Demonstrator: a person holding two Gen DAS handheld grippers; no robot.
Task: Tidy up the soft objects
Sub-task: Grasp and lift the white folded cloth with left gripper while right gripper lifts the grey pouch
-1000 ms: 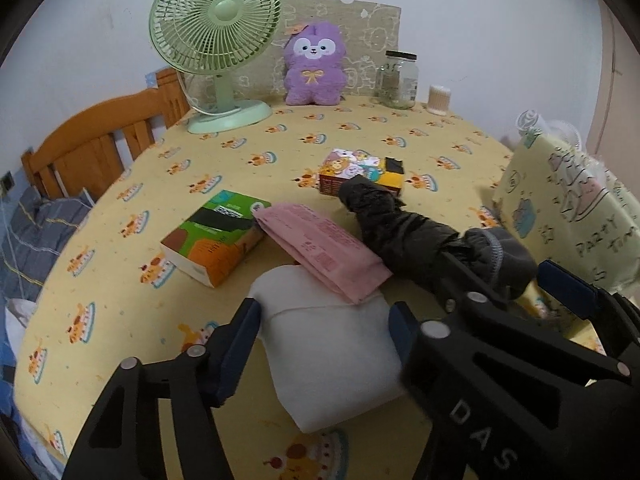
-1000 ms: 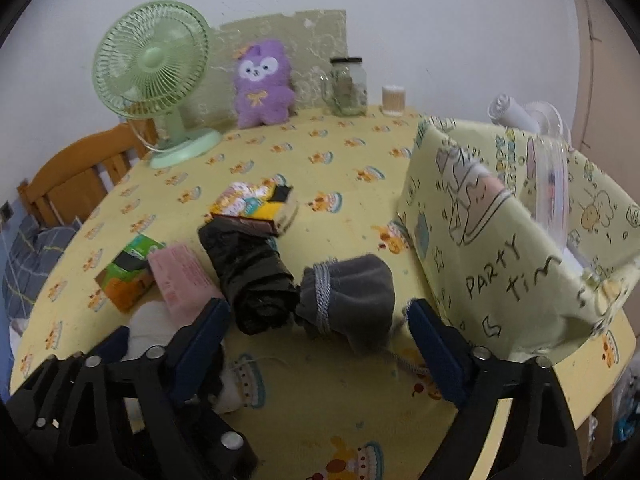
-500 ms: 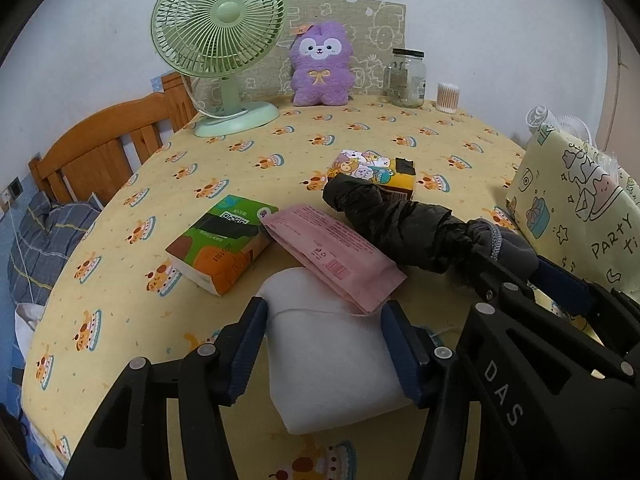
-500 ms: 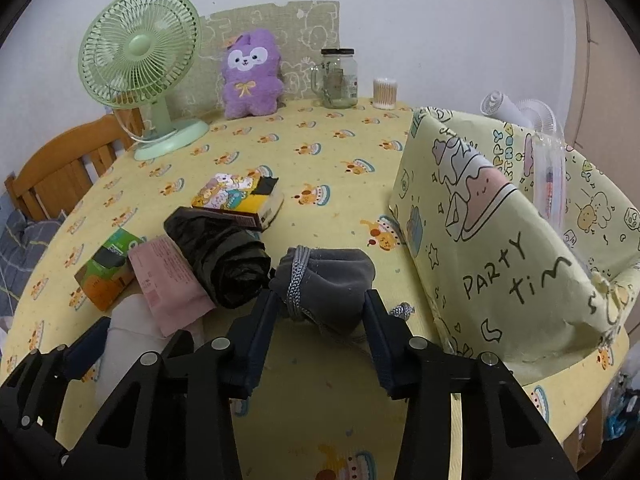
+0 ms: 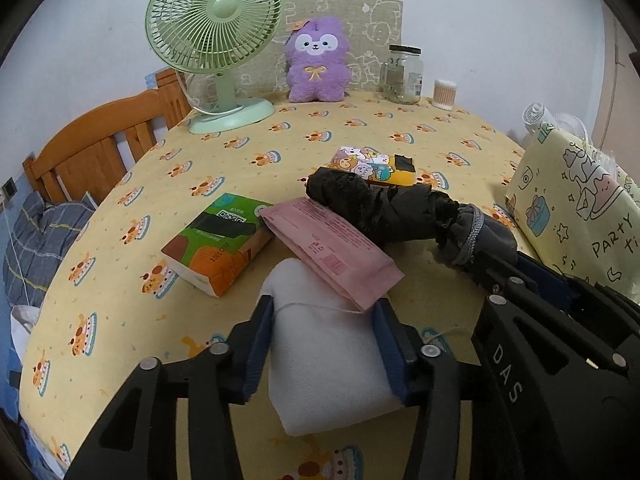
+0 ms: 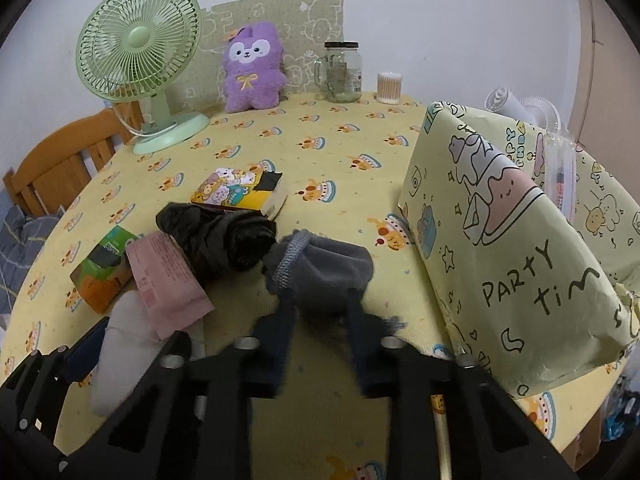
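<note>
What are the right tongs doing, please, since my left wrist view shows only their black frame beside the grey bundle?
Observer: The right tongs have just been closing; their pads now pinch the grey bundle.
Operator: Thank you. Is anything inside the party bag?
Observer: Yes, a clear plastic packet stands in the party bag.
Operator: Does the glass jar have a handle?
Observer: It does; the glass jar has a handle on the side toward the purple plush toy.
</note>
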